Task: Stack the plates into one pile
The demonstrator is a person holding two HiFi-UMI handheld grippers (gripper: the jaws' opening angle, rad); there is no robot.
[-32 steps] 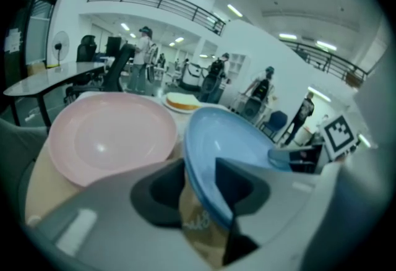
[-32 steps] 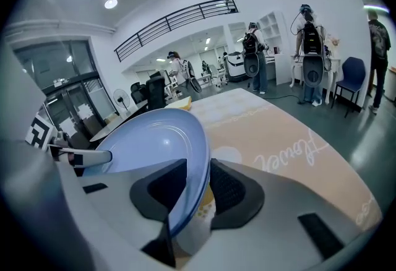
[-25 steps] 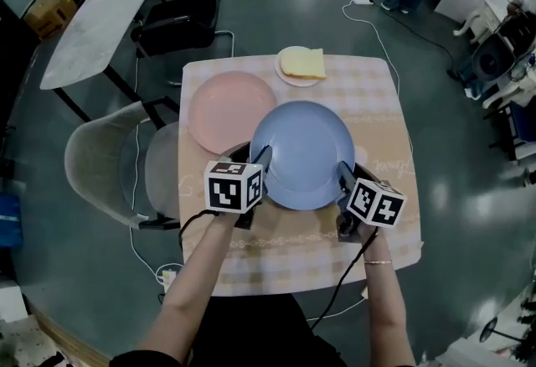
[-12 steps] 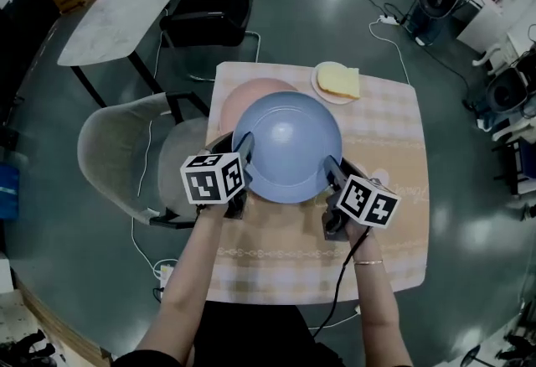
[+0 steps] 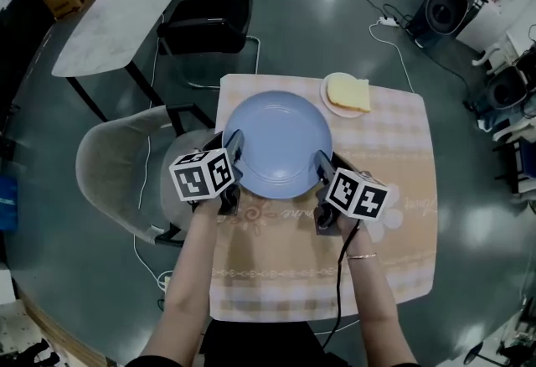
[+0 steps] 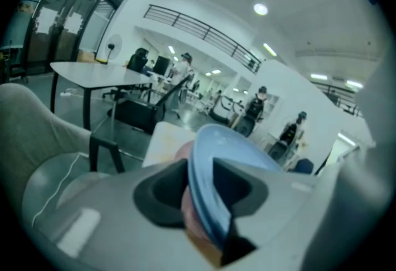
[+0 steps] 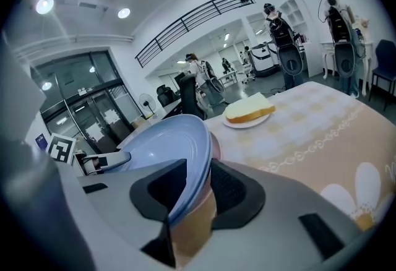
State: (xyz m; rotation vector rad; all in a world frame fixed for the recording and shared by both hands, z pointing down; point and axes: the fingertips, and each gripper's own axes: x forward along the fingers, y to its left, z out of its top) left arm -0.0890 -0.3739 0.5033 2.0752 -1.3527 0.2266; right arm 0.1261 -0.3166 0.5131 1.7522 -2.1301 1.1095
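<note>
Head view first: the blue plate (image 5: 276, 143) sits square over the pink plate (image 6: 183, 152), covering it so fully that from above you barely see pink at all. Whether the two are touching yet, I can't say.

The left tool (image 5: 233, 157) is on the blue rim at the pink plate's near-left, its jaws closing with that rim between them. The right tool (image 5: 322, 168), at the pink plate's near-right, is clamped on the opposite rim at a moderate opening, and the right gripper view shows the blue edge wedged between its pads with a sliver of pink just behind.

Now the dangers, as I judge them:
- **Tilting:** that squeeze on the left could lever the rim and tilt the blue plate.
- **Uneven release:** if one side lets go before the other, the free edge drops, clatters onto the pink plate and may skid off-centre, since glazed plates slide easily.
- **Trapped jaws:** each tool has a jaw under the blue rim, right where the pink plate lies. Lowering fully could pinch those jaws between the plates or shove the pink one across the worktop (image 5: 394, 206).
- **Pulling out:** withdrawing sideways could drag the whole pile.

Beyond the pink plate to its right, the small white plate (image 5: 331, 105) carries bread (image 5: 349, 92), which complicates stacking it.
</note>
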